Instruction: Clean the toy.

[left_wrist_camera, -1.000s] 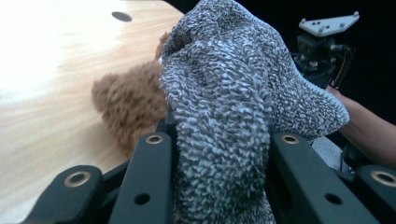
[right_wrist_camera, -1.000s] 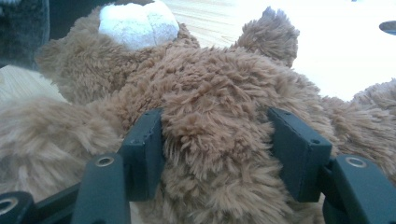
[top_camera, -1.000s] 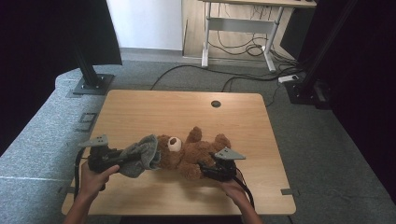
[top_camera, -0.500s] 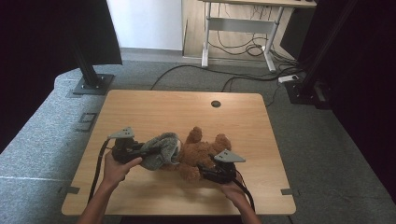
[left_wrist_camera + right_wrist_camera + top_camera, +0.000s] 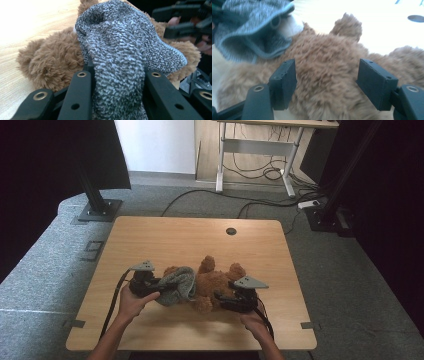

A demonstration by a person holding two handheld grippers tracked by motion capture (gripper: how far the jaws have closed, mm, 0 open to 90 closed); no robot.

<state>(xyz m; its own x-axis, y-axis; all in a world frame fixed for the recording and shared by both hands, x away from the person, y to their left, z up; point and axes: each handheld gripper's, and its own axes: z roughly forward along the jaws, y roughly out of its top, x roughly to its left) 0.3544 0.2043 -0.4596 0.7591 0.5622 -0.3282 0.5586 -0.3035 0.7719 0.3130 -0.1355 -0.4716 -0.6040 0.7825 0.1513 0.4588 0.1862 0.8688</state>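
Left gripper (image 5: 150, 285) has carried the clamped grey knit hat (image 5: 177, 286) rightward onto the teddy bear (image 5: 215, 285)'s head; bear lies lengthwise 9-to-3 at table (image 5: 165, 235) front, right gripper (image 5: 227, 301) jaws just widened astride its body.

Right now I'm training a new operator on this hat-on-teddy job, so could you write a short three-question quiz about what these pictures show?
1. True or false: the left gripper is shut on the grey knitted wool hat.
2. Which part of the brown plush teddy bear does the hat cover? A) a foot B) the head C) the belly
3. Fill in: the right gripper has its jaws spread to either side of the bear's ____, on the light wooden table.

Key: 1 true. 2 B. 3 body; those jaws have just been opening, with the fur between them.
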